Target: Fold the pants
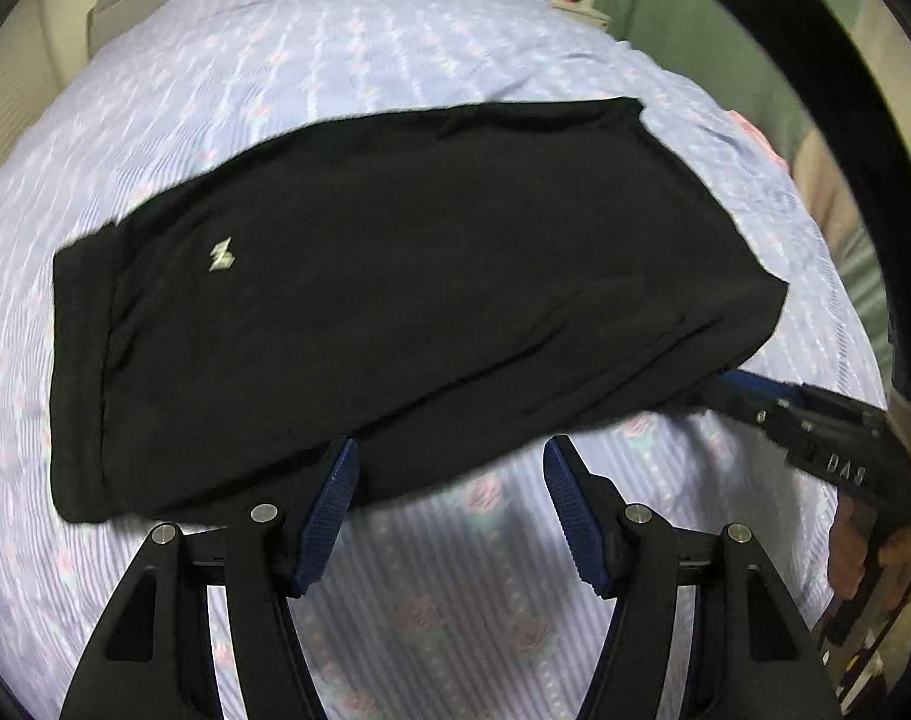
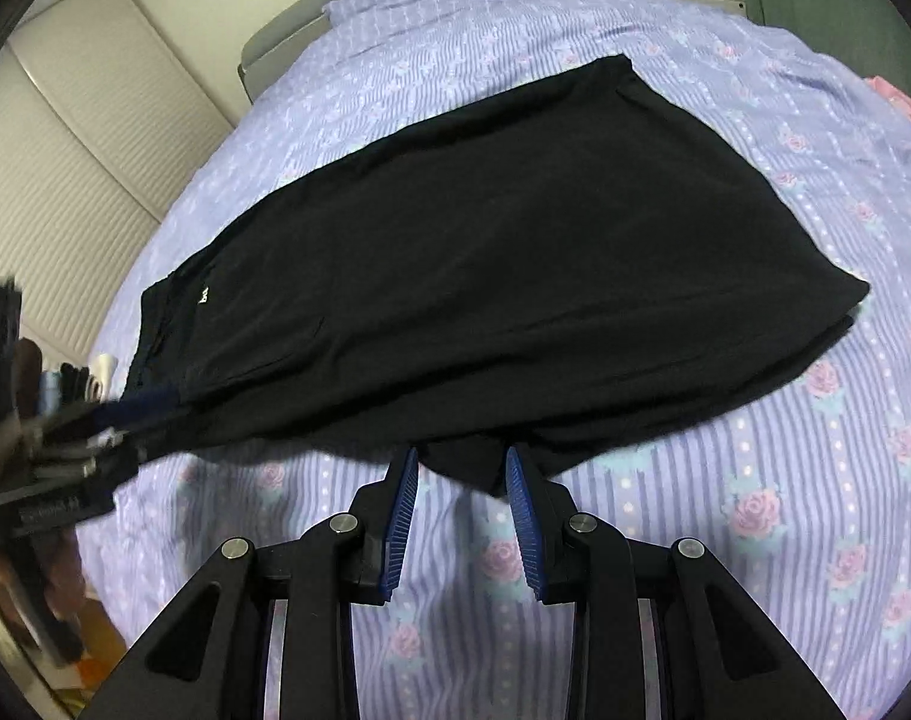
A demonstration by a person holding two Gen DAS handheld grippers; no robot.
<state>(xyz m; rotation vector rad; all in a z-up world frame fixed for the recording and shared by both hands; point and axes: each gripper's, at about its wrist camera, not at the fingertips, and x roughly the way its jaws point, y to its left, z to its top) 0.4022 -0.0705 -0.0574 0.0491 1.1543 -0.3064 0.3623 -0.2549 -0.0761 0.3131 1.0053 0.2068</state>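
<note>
Black pants (image 1: 395,276) flat on the bed, already doubled lengthwise by the look of the stacked layers along the near edge; small pale logo (image 1: 221,256) facing up near the waistband end, which sits toward the left in the left wrist view. Lying diagonally across a lilac striped bedsheet (image 1: 443,588) with a rose print, near hem edge just ahead of both tools. Left gripper (image 1: 449,465) above the near edge, blue pads (image 1: 329,516) spread wide, nothing pinched; one pad overlaps the cloth edge in view, contact not clear. Right gripper (image 2: 462,468) at the other stretch of the same edge, pads parted more narrowly, a dark flap of fabric showing in the gap but pads not visibly pressing on it, so read as not gripping. Each tool also visible in the other's camera, blurred, low at the pants' edge. Probable reason for the layout: garment spread flat and square so the next fold across its length lands clean; both tools lined up on one edge to lift it evenly. No containers in view; nothing to report inside anything. Beyond the bed: a pale slatted closet door (image 2: 95,168), a grey headboard (image 2: 287,42), a green curtain (image 1: 695,18).
</note>
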